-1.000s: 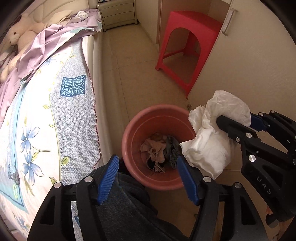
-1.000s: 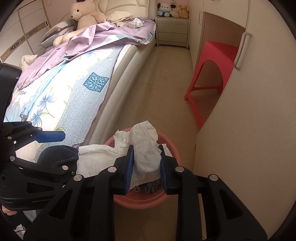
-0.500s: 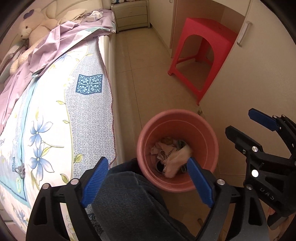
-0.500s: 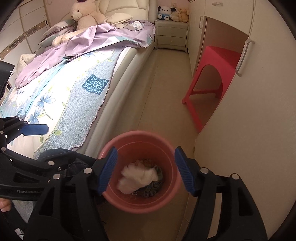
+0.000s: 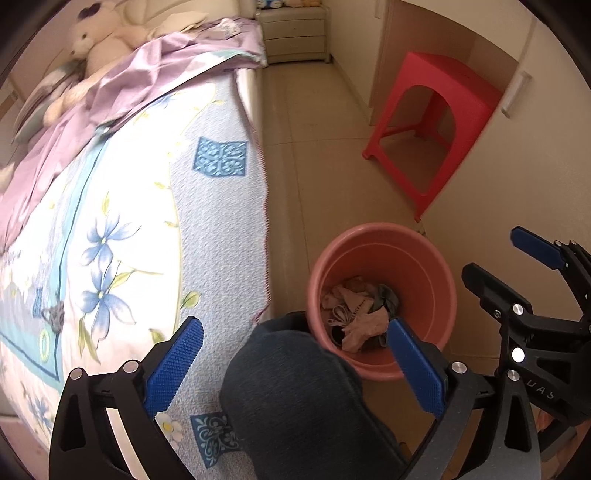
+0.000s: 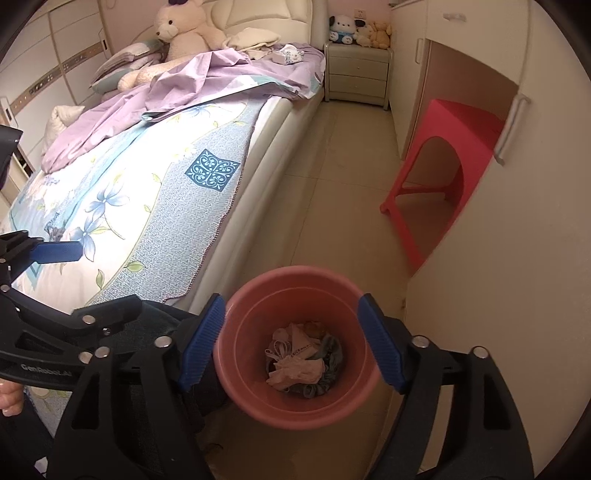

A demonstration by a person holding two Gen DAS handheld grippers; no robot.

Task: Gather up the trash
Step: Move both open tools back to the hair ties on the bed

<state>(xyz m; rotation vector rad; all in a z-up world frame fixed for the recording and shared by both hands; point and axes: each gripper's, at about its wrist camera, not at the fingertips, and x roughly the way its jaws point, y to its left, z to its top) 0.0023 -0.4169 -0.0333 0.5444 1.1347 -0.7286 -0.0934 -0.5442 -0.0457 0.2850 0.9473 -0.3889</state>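
Bed [image 6: 155,206], floral cover, fills the ground left of both grippers; purple sheet [image 6: 207,74] bunched at its far end w/ teddy bear [image 6: 184,29].
Cabinet wall [image 6: 517,295] to R; red stool [image 6: 454,155] ahead-right, tucked in its recess.
Pink bin [image 6: 295,280] on floor directly below R gripper [image 6: 291,339], between its blue pads. Seen from L gripper [image 5: 291,365], bin [image 5: 436,273] sits ahead, slightly R.
Person's knee [image 5: 295,398], dark fabric, under L gripper.
Trash [image 6: 299,362]: crumpled tissue and scraps at bin bottom.
L gripper jaws spread wide, just been opening, nothing held.
R gripper jaws wide too, just been opening, empty.
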